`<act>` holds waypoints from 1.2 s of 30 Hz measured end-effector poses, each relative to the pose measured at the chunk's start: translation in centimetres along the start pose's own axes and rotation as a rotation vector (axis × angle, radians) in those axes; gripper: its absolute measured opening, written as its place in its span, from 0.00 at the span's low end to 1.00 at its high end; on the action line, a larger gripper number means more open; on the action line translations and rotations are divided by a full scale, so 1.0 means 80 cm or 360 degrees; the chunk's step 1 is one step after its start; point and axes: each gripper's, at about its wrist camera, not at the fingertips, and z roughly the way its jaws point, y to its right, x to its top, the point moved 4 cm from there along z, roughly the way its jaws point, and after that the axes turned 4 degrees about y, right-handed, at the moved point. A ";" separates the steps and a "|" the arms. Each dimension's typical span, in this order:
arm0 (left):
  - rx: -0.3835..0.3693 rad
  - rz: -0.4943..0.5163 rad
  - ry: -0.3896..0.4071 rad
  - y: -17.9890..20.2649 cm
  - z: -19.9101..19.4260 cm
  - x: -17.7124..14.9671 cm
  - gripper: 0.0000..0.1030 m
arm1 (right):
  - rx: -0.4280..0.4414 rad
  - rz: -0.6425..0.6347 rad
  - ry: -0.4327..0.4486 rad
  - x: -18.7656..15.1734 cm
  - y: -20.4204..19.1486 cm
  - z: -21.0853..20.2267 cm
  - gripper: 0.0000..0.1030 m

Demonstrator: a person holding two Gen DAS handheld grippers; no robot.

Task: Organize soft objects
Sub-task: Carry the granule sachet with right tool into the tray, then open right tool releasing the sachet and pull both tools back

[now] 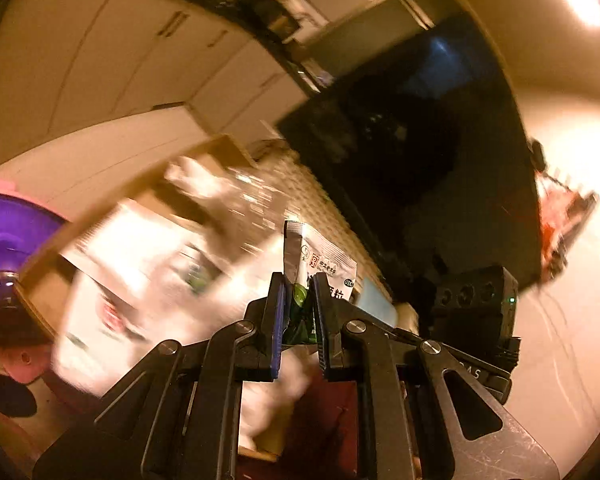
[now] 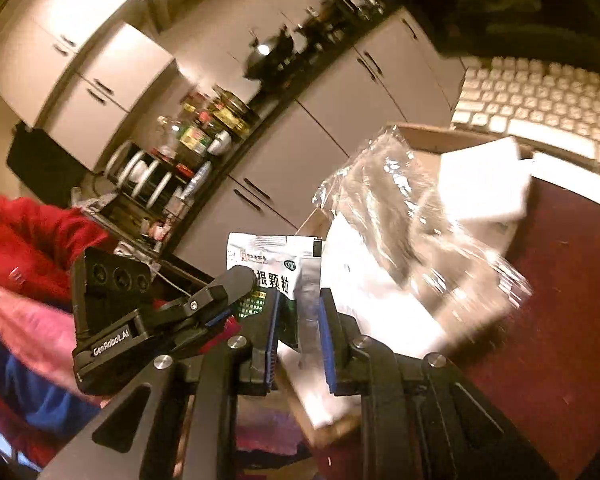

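— Above the cardboard box (image 2: pixel 420 136) at the keyboard (image 2: pixel 540 96) edge of the table, who has the sachet (image 2: pixel 276 276)?
— Both: left gripper (image 1: pixel 298 300) and right gripper (image 2: pixel 298 320) each pinch it.
— Handling?
— Light, limp, probably slick foil; grip the sealed edges.

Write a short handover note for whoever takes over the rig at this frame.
Left gripper: shut on the medicine sachet, held up in the air.
Right gripper: around the same sachet's other edge; whether it pinches cannot be told.
Cardboard box: sits behind the sachet on the dark red tabletop, holding white packets and crinkled clear wrap. A keyboard lies past it.
Done: sachet picked up.
Left: probably place it with the other soft things in the box, then release.
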 end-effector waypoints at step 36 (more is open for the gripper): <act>0.1016 0.0785 0.0294 0.035 -0.037 -0.110 0.62 | -0.0252 -0.0020 0.0305 -0.087 0.006 -0.084 0.64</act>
